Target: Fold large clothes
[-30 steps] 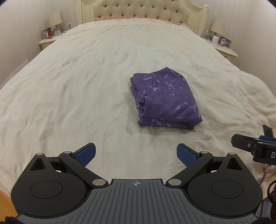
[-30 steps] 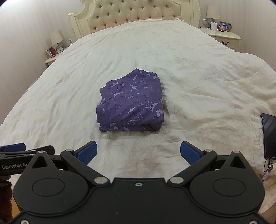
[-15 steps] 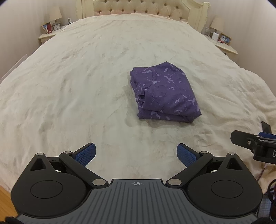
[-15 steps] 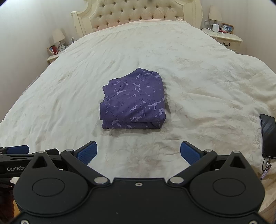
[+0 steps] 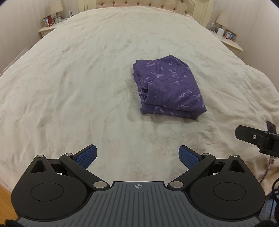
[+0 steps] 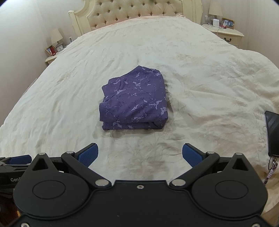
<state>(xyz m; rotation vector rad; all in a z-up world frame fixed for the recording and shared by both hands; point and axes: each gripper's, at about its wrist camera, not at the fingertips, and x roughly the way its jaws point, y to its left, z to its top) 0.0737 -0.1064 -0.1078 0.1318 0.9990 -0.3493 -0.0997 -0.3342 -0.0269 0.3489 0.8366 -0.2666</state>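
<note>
Purple folded garment (image 6: 133, 101) lies on the bed (image 6: 200, 69); only the right view shows a phone (image 6: 272, 132); both jaws apart.

Left claw (image 6: 15, 164) side reads a cut-off "GenR".

The folded purple garment (image 6: 133, 100) shows only its top panel and stacked near edges; the layers inside and its underside are hidden, so what kind of clothing it is cannot be told. The phone (image 6: 272, 133) is cut off by the right wrist view's right edge. The right gripper (image 5: 258, 138) enters the left wrist view only as a black bar clipped at the frame edge, its fingertips out of sight. Framed pictures on the nightstand (image 6: 52, 58) are too small to read, and the headboard (image 5: 144, 3) is cropped at the top
</note>
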